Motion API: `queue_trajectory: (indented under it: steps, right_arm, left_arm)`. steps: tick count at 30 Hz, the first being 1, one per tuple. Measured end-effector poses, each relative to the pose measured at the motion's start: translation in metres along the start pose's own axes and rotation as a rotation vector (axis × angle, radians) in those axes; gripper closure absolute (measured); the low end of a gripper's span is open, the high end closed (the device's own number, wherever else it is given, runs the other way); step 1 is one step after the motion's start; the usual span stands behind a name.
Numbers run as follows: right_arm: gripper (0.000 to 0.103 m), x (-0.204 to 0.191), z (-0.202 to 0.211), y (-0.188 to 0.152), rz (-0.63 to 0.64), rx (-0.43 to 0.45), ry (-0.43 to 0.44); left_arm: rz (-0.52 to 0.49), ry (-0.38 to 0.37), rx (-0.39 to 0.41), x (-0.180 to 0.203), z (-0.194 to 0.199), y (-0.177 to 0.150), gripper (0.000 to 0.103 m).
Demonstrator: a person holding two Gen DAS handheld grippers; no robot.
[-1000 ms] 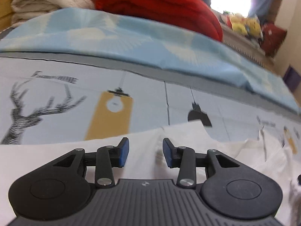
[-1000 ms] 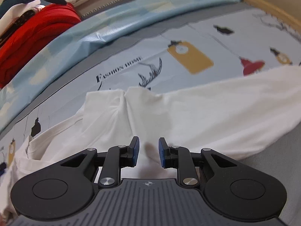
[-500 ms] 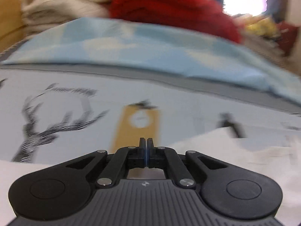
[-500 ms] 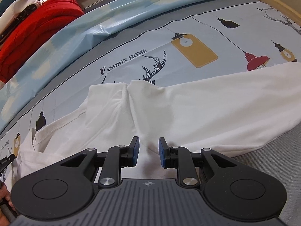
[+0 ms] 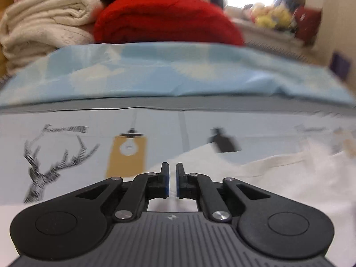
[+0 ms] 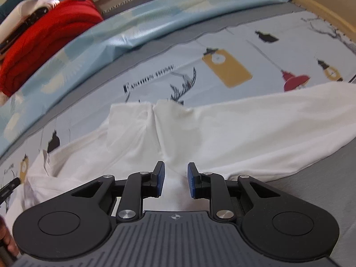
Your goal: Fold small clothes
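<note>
Close in, saw left gripper [image 5: 171,179] w/ jaws nearly together and just opening, only a thin slit between the blue pads. White cloth showed behind the slit, but saw nothing pinched. Couldn't rule out a thin edge, view too blurred. Saw right gripper [image 6: 175,179] w/ jaws spread partway, hovering low over the cloth and holding nothing. A raised crease ran up toward the gap.

Just beyond, found the soft white cotton garment [image 6: 222,138] lying rumpled across the bed. Had one long sleeve stretched out to the right, neck opening at the far edge, and the other side bunched toward the left. Same garment filled lower right of the left view [image 5: 278,178].

Judged it light, limp and thin. Would drape and slide on the sheet, no stiffness to push against. Best taken at a hem, cuff or shoulder seam, both grippers well apart, pinched firm since one layer slips out easily.

Underneath, noted pale blue printed bedsheet w/ deer and lamp pics [image 6: 155,71]. Farther back, made out light-blue quilt [image 5: 178,71], folded red blanket [image 5: 164,20] & cream towels [image 5: 44,22].
</note>
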State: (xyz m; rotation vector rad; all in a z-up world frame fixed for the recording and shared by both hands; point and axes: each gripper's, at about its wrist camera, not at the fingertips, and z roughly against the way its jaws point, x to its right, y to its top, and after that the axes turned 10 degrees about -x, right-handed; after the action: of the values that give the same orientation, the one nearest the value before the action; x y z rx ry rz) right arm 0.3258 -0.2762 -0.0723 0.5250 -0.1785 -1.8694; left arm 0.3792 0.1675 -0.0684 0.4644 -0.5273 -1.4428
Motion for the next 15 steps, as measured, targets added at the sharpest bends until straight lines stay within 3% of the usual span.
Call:
queue_trajectory:
  steps: [4,7,10,15]
  right_arm:
    - [0.08,0.003,0.026,0.002,-0.022,0.051,0.017]
    - [0.08,0.003,0.05,-0.005,-0.02,0.082,0.038]
    - [0.08,0.005,0.081,-0.023,0.017,0.125,0.061]
    - [0.08,0.023,0.127,-0.069,0.054,0.085,0.082]
  left_arm:
    - [-0.012,0.011,0.002,-0.003,0.056,-0.009,0.095]
    - [-0.016,0.0,0.003,-0.007,0.112,-0.032,0.088]
    - [-0.015,-0.019,-0.004,-0.015,0.174,-0.081,0.083]
    - [0.07,-0.052,-0.114,-0.034,0.223,-0.17,0.082]
